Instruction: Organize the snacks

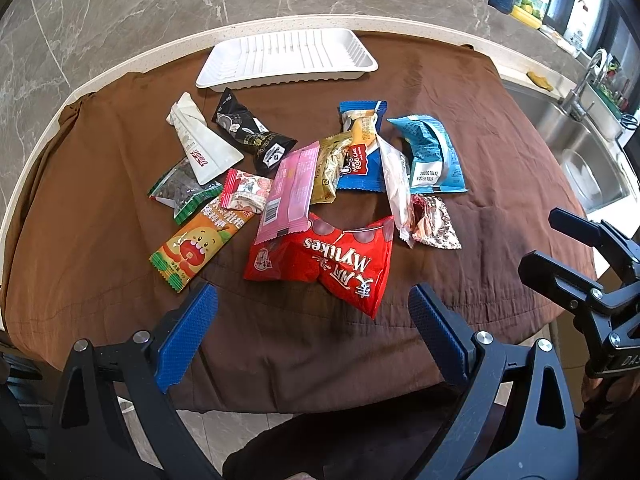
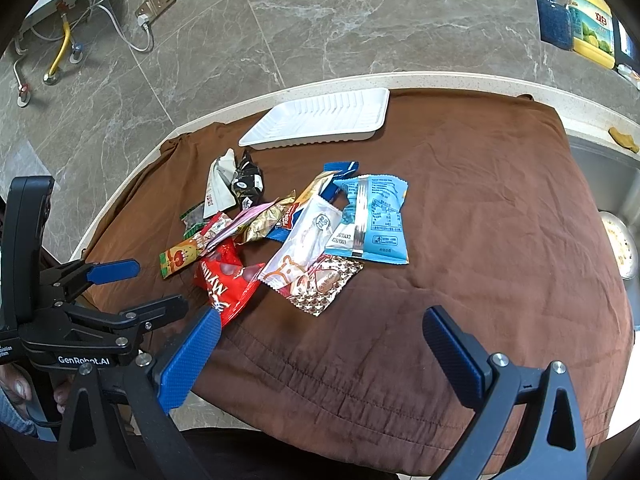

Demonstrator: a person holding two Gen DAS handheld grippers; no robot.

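Note:
Several snack packets lie in a loose heap on a brown cloth: a red Mylikes bag nearest me, a pink packet, a light blue packet, a black packet and an orange fruit packet. An empty white tray sits behind the heap. My left gripper is open just in front of the red bag, holding nothing. My right gripper is open over bare cloth, near a star-patterned packet.
The cloth covers a round-edged counter against a marble wall. A steel sink with a tap lies to the right. Bottles and boxes stand at the far right. A socket with cables is on the wall.

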